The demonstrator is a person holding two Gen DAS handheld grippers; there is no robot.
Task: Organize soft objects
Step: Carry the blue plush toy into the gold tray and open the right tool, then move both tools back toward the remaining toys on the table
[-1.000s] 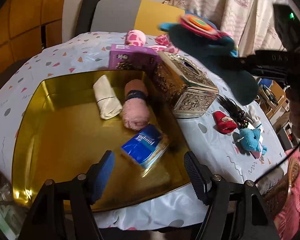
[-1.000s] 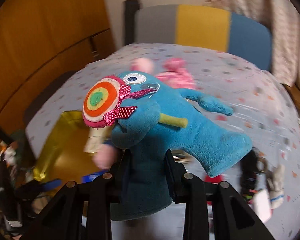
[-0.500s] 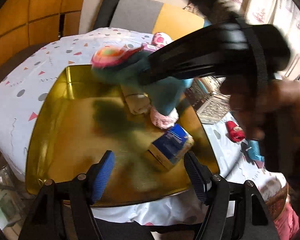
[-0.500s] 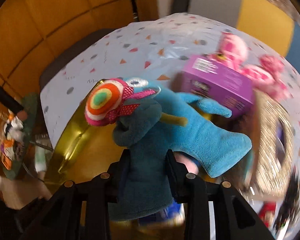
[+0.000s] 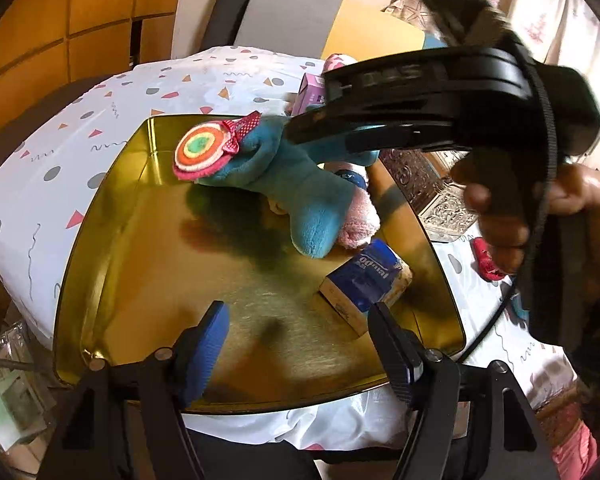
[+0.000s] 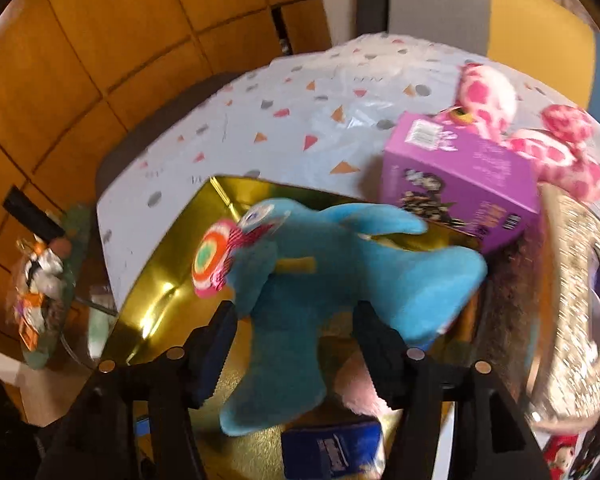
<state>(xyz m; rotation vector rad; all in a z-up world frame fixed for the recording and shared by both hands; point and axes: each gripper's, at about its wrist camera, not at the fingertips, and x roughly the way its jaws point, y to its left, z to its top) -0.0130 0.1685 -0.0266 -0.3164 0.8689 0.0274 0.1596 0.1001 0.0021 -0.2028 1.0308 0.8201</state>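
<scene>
A blue plush toy (image 5: 300, 188) with a striped round eye patch hangs low over the gold tray (image 5: 140, 280), its foot touching the pink rolled towel (image 5: 356, 224). In the right wrist view the blue plush toy (image 6: 340, 272) sits between the fingers of my right gripper (image 6: 296, 344), whose jaws are opening; the pads stand off its sides. My left gripper (image 5: 296, 340) hovers open over the tray's near edge with nothing in it. A blue tissue pack (image 5: 368, 280) lies in the tray.
A purple box (image 6: 460, 188) and an ornate metal tissue box (image 6: 580, 300) stand just beyond the tray's right side. A pink spotted plush (image 6: 532, 136) lies behind the box. A small red toy (image 5: 486, 260) sits on the tablecloth at right, under the person's hand (image 5: 540, 208).
My right gripper carried the blue plush toy from above the table to over the tray and lowered it. Its fingers have spread apart from the toy. The left gripper stayed open.
</scene>
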